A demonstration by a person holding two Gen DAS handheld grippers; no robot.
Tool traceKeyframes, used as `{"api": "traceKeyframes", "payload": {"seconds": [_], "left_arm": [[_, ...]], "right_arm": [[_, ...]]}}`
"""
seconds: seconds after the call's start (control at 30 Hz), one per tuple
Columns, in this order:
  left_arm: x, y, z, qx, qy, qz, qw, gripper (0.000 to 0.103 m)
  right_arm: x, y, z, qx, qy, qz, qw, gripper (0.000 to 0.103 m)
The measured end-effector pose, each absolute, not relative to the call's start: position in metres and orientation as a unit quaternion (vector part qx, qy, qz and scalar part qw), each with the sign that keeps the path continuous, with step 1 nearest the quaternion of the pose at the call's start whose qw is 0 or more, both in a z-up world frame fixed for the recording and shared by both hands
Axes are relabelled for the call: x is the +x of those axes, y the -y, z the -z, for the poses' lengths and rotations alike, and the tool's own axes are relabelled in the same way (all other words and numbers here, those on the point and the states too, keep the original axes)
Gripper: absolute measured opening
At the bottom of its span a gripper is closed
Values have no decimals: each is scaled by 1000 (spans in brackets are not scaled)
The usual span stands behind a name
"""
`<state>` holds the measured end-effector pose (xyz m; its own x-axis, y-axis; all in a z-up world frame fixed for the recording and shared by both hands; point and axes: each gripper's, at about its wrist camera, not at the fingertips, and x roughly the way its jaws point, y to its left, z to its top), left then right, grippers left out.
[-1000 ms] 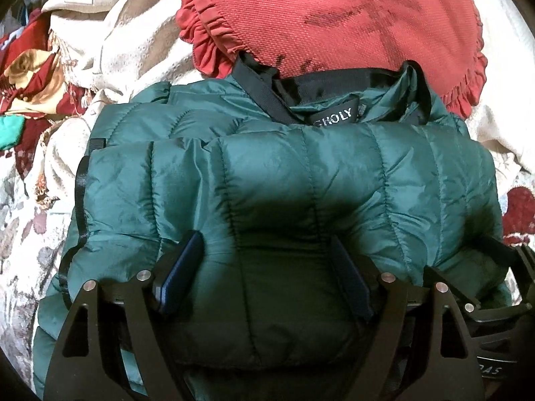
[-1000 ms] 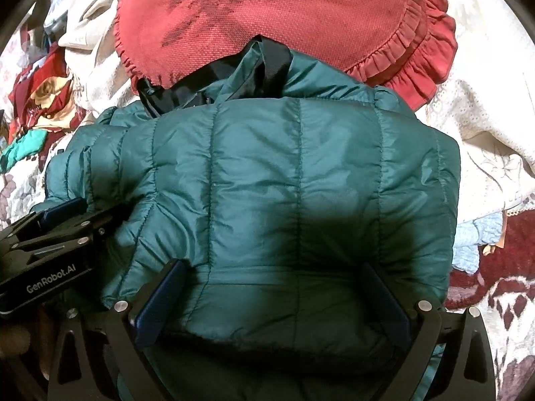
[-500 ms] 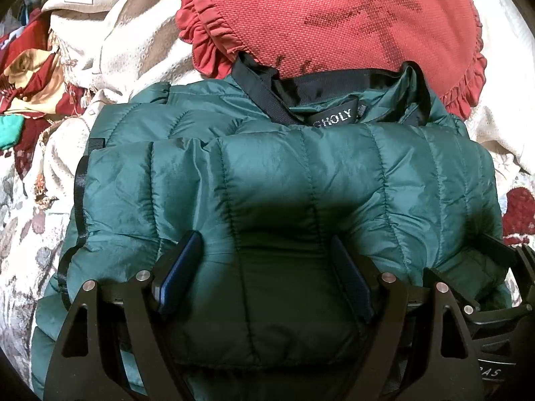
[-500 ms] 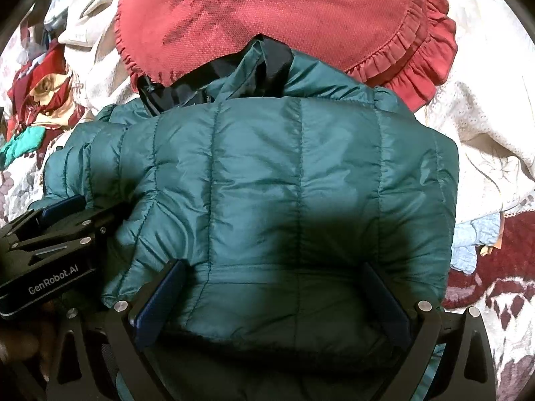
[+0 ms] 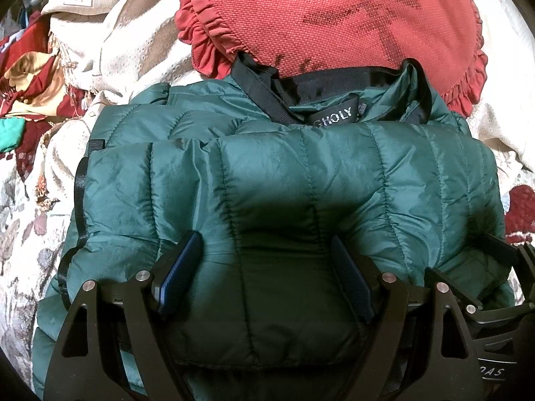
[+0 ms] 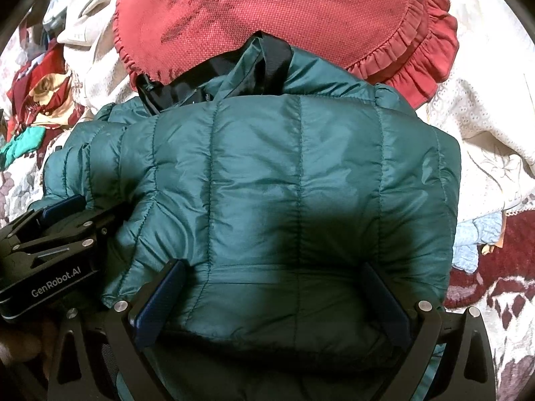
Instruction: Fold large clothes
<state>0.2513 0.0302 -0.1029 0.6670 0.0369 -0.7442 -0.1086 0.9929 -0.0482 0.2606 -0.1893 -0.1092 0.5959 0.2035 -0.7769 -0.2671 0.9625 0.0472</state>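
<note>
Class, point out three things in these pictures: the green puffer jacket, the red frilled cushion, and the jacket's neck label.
green puffer jacket [image 6: 301, 173], right wrist view, top quilted panel.
red frilled cushion [image 5: 334, 16], left wrist view, woven centre.
neck label [image 5: 334, 116], left wrist view, lettered patch.

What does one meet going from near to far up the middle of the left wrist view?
Left hand-held gripper → folded dark green quilted puffer jacket → its black collar label → round red ruffled cushion.

I'm in a home, over a bed or sofa. Under me lie a floral spread [image 5: 20, 220], a frilled red cushion [image 5: 334, 16] and heaped clothes [image 5: 100, 33] around a green jacket [image 5: 301, 173].
</note>
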Motion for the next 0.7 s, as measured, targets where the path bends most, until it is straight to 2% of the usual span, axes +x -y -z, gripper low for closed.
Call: {"api": "traceKeyframes", "payload": {"seconds": [0.53,0.7], "left_arm": [[251,-30,103,-45,-405,-41,912,81],[250,-31,102,-49,-401,-39,914,81]], "right_arm": [[261,189,109,-41,-435,-133,890,103],[251,197,89,-35,-423,-139,895,102]]}}
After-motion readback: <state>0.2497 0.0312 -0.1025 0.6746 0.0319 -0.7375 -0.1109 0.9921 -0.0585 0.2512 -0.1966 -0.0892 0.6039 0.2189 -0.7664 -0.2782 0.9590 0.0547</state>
